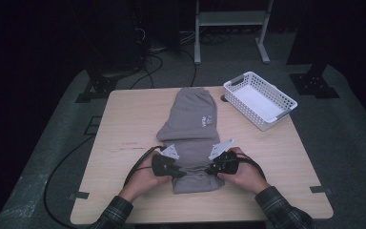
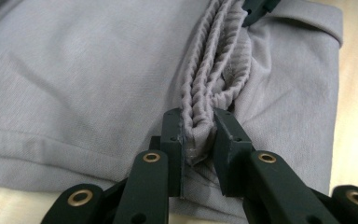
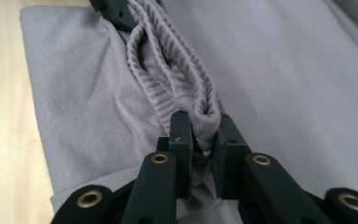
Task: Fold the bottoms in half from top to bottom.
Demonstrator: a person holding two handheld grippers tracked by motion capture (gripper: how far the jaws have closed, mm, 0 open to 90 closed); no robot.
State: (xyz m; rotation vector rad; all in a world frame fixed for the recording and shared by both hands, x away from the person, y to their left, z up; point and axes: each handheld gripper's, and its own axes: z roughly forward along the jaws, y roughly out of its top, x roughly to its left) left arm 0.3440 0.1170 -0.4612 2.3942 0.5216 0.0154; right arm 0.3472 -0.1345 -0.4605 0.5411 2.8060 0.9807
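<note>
Pinching the ribbed waistband [image 2: 216,70] from opposite ends, the left gripper [image 1: 166,168] and right gripper [image 1: 223,165] are each clamped on the grey shorts [image 1: 193,126] near the tabletop's near edge. The waistband runs crosswise between them, while the shorts stretch toward the far edge, both hands equally close. A small coloured print [image 1: 207,120] is too small to read; a white basket [image 1: 259,99] sits by the far right corner.

Dim room around a lit wooden table

A pale wooden table [image 1: 124,119] stands on grey carpet [image 1: 352,138]. Black cables [image 1: 59,176] trail across the floor at the left. Beyond the table's far edge, a light metal frame [image 1: 231,24] rises, and dark stands [image 1: 314,81] sit at either side. The back wall is lost in darkness, perhaps black curtain
</note>
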